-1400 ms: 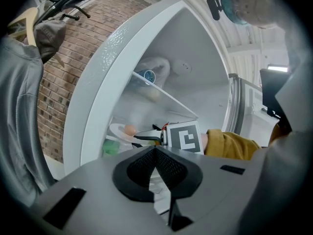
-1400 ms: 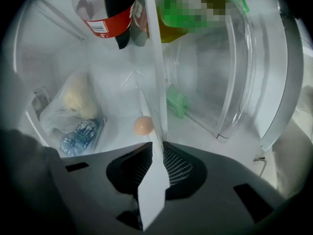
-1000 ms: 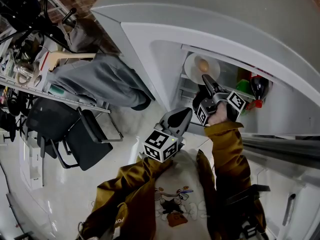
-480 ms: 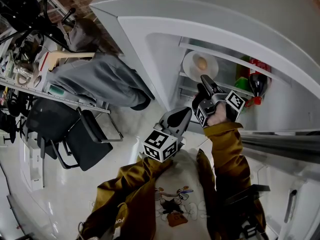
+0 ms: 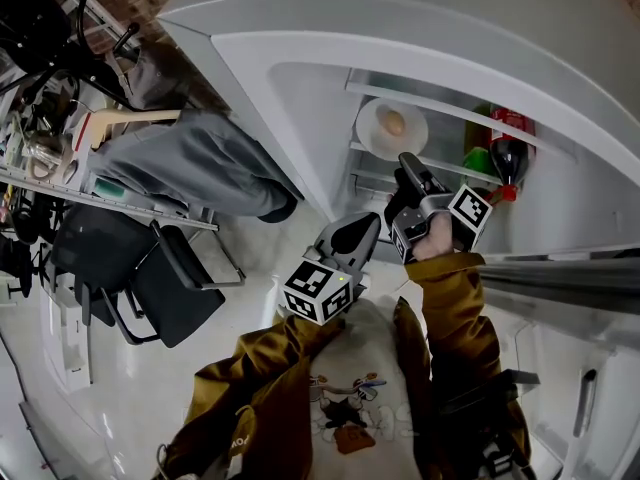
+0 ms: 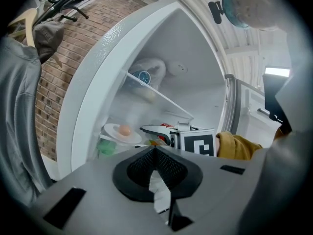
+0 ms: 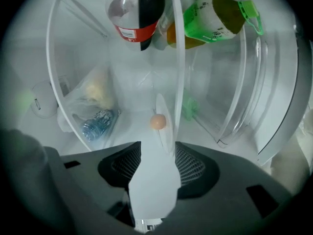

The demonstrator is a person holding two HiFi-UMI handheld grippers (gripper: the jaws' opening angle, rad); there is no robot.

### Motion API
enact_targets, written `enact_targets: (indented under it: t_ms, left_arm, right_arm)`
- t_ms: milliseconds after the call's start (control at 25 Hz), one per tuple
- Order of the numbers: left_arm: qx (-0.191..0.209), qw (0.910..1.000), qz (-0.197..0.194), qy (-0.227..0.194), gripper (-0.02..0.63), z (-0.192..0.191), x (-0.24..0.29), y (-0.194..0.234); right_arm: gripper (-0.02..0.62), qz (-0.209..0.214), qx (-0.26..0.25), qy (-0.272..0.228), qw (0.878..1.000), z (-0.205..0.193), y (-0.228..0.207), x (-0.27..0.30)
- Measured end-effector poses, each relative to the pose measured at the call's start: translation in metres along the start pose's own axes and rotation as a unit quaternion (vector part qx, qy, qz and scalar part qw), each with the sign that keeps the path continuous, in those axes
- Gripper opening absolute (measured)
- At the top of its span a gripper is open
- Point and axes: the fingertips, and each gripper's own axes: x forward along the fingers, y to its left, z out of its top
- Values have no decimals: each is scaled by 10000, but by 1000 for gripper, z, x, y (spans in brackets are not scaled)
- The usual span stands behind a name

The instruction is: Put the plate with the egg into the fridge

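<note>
Backing the right gripper [image 5: 408, 160] straight out should spare the egg [image 5: 395, 123]: its jaws have just been opening wide, the plate [image 5: 372, 134]'s rim loose between them.

No print or label here can be read.

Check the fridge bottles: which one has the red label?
The dark bottle. The green-capped bottle beside it has a green label; the small clear bottle lies in a plastic bag.
</note>
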Motion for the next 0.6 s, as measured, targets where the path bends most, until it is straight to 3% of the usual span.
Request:
enact_targets:
  t_ms: [280,600]
  left_arm:
    - [-11,9999,-97,-32,6,6,3,-5]
    - [-73,9999,-138,-52,8,9,6,-4]
  right_arm:
    - [198,-26,-1244,-272,9918,3,24,-21]
    - [198,330,-2509,-652,9653,-5,76,-59]
